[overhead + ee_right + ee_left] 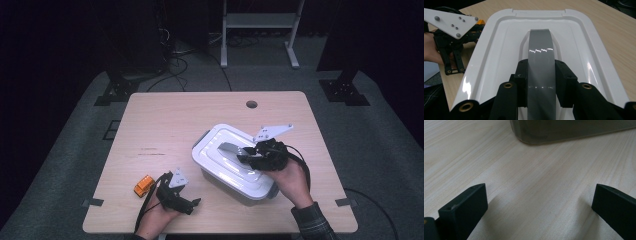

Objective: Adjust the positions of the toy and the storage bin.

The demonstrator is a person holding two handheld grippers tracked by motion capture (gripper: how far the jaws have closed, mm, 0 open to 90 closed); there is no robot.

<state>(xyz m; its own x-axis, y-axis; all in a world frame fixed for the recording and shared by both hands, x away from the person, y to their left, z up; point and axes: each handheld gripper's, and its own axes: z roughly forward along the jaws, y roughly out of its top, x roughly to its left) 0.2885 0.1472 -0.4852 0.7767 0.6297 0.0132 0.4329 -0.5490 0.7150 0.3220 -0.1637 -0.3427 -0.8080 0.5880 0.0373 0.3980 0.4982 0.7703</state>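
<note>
My right gripper (541, 85) had its jaws clamped on the grey handle (541, 50) of the white lid (220, 150), one pad against each side of the strap, gripping near its closer end. That lid sat on the storage box (247, 192), which stood right of the desk's middle, its near corner close to the front edge. My left gripper (192, 202) rested low by the front edge, left of the box, jaws spread wide with nothing but bare wood (534, 185) between them, pointed toward the box's grey wall (564, 130). A small orange toy car (143, 185) lay just beside that hand, toward the front-left corner.

I judged the step in hand to be lifting the lid by its handle. To do it well I would have kept the clamp square on the strap and pulled straight up, since a grip this far off the handle's centre could tip the lid and jam a rim. The free left gripper could have steadied the box's base if it rose with the lid.

I couldn't tell whether the lid was latched or merely resting; the clips along the rim were hard to make out. The box's contents were hidden, and its far wall was cut off behind the lid
</note>
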